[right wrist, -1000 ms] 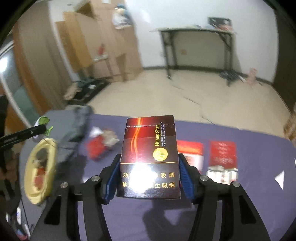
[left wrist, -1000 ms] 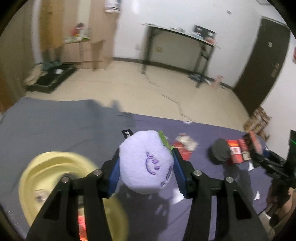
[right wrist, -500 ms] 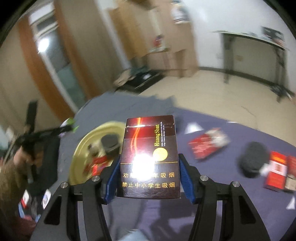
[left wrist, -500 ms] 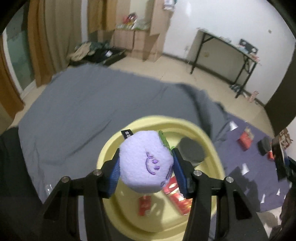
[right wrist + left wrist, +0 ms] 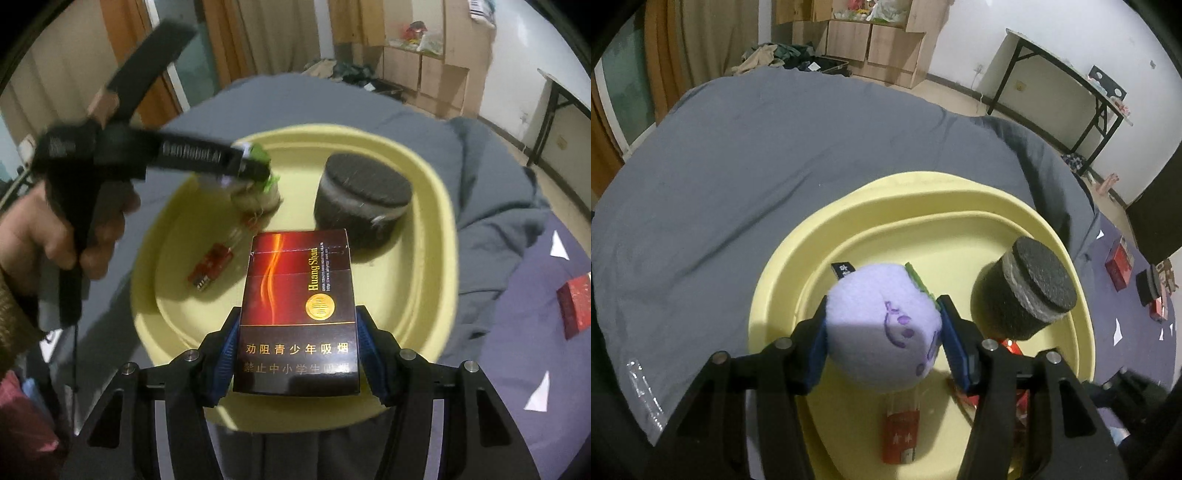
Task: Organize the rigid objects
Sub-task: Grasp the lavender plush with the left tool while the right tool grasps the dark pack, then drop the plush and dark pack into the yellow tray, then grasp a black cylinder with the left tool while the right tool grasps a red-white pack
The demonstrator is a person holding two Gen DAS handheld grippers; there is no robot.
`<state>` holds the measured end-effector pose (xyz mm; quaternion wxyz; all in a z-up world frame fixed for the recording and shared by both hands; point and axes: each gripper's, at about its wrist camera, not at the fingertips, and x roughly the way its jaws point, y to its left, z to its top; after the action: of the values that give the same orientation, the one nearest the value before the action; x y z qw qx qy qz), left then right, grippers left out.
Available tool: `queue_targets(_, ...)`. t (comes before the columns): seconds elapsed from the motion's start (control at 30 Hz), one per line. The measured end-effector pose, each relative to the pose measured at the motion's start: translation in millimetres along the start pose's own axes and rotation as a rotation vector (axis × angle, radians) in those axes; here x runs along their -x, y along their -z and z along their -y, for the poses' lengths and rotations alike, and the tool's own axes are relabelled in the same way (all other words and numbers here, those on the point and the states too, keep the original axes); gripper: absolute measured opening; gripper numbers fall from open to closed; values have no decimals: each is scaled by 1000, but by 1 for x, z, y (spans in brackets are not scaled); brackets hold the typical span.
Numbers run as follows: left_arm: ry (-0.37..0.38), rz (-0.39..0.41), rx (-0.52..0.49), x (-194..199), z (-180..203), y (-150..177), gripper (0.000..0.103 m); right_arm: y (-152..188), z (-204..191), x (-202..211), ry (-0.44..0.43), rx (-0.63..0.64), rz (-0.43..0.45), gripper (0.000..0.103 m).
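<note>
Now both grippers hang over the yellow tray (image 5: 960, 206) for unloading: the left gripper (image 5: 882, 332), its jaws just easing open, cradles the purple plush (image 5: 879, 325), and the right gripper (image 5: 295, 354) clamps the cigarette pack (image 5: 299, 314).

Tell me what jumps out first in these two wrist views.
A pale purple plush toy sits between the left gripper's blue pads, over the big yellow basin on the grey cloth. In the right wrist view, the right gripper clamps a dark red cigarette pack above the same basin, where a black round container stands.
</note>
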<state>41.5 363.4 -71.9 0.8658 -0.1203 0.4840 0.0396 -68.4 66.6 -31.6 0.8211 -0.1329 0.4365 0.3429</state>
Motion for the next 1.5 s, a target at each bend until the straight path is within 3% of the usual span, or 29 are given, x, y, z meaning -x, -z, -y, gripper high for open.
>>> queue_targets(0.07, 5, -5, 7, 3, -3, 0, 58, 2, 2, -9, -5, -21, -11, 58)
queue_targets(0.13, -1, -13, 15, 9, -5, 0, 72, -10, 0, -19, -27, -57, -7, 59)
queue_targets(0.17, -6, -13, 19, 13, -5, 0, 85, -12, 0, -21, -36, -75, -4, 60)
queue_targets(0.2, -11, -2, 19, 21, -3, 0, 91, -13, 1, -21, -40, -95, 1, 64)
queue_targets(0.27, 2, 29, 5, 42, 4, -3, 94, -13, 1, -12, -56, -118, 15, 91)
queue_targets(0.33, 42, 38, 4, 56, 15, -7, 102, -11, 5, 11, -72, -137, 53, 95)
queue_targets(0.47, 105, 37, -71, 75, 63, -14, 103, -2, 33, 78, -36, -160, 131, 102)
queue_targets(0.57, 144, 43, -168, 81, 125, -18, 103, 14, 84, 141, 43, -232, 207, 103)
queue_targets(0.73, 231, 17, -298, 67, 235, -16, 103, 81, 211, 221, 303, -416, 214, 103)
queue_targets(0.83, 283, -11, -369, 47, 310, -6, 103, 139, 287, 247, 474, -552, 188, 103)
queue_targets(0.9, 302, -31, -398, 31, 353, 3, 103, 169, 321, 249, 522, -631, 166, 103)
queue_targets(1.03, 293, -70, -453, -13, 425, 21, 103, 205, 365, 238, 512, -742, 138, 103)
queue_targets(1.13, 245, -78, -486, -45, 459, 24, 103, 198, 380, 221, 493, -755, 140, 103)
queue_targets(1.27, 193, -89, -512, -75, 476, 24, 103, 190, 395, 194, 489, -740, 118, 103)
queue_targets(1.33, 209, -97, -510, -84, 480, 23, 103, 194, 405, 194, 489, -738, 111, 103)
queue_targets(1.5, 197, -121, -520, -98, 485, 25, 102, 203, 422, 205, 468, -809, 176, 103)
